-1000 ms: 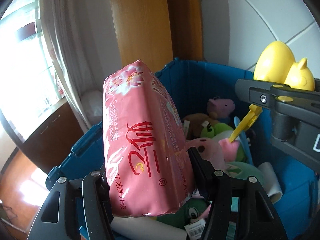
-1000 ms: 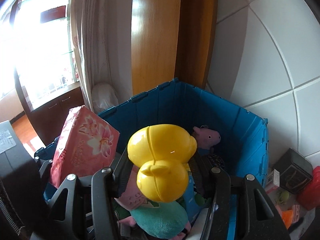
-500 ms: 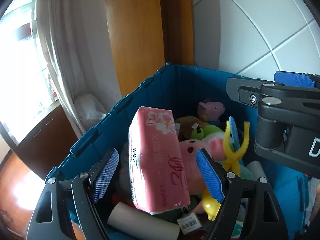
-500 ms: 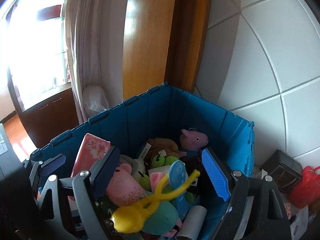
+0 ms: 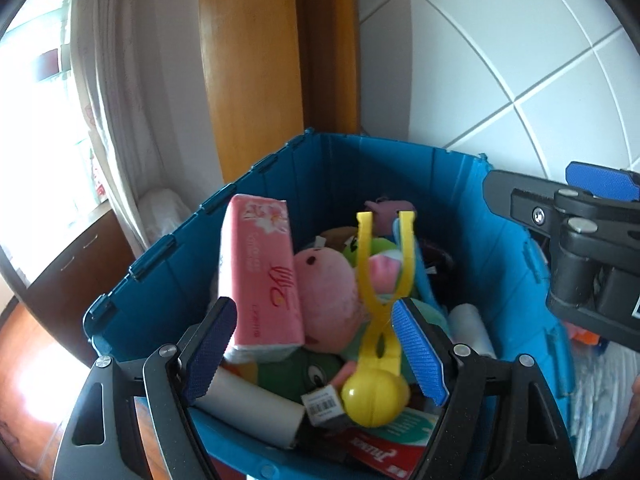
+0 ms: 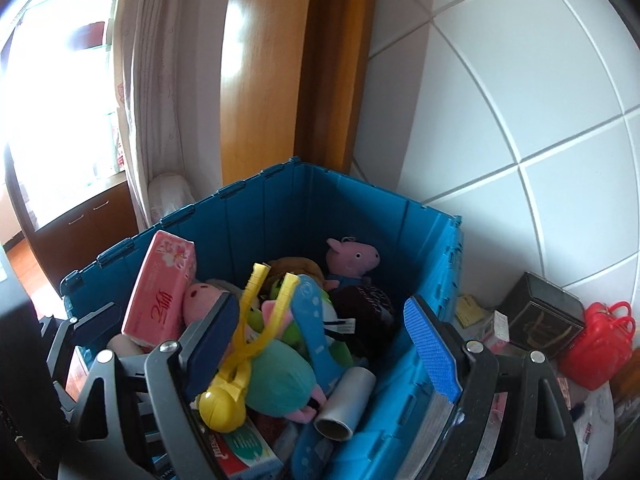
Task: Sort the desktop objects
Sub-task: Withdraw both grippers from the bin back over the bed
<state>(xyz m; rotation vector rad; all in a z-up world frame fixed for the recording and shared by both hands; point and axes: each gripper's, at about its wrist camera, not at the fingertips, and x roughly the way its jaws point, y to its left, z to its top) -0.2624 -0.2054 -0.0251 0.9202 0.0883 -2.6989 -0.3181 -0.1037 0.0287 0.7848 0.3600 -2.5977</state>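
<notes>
A blue plastic crate (image 5: 380,176) (image 6: 320,208) stands against the wall, full of toys. The pink tissue pack (image 5: 260,272) (image 6: 160,300) leans upright inside it near the left wall. The yellow ball-ended tongs toy (image 5: 376,340) (image 6: 248,332) lies on the plush pile, handles pointing away. My left gripper (image 5: 313,312) hangs open above the crate's near side with nothing between its blue pads. My right gripper (image 6: 320,308) is open too and holds nothing. In the left wrist view the right gripper (image 5: 560,232) shows at the right edge.
The crate also holds a pink pig plush (image 6: 352,256), a grey paper roll (image 6: 344,404), a toothpaste box (image 6: 244,452) and other soft toys. Right of the crate sit a black box (image 6: 540,312) and a red bag (image 6: 600,348). Behind are a tiled wall, a wooden frame and a curtain.
Both grippers opened. The tissue pack left the left gripper and the yellow toy left the right one; both now lie in the crate. Both grippers drew back and rose a little.
</notes>
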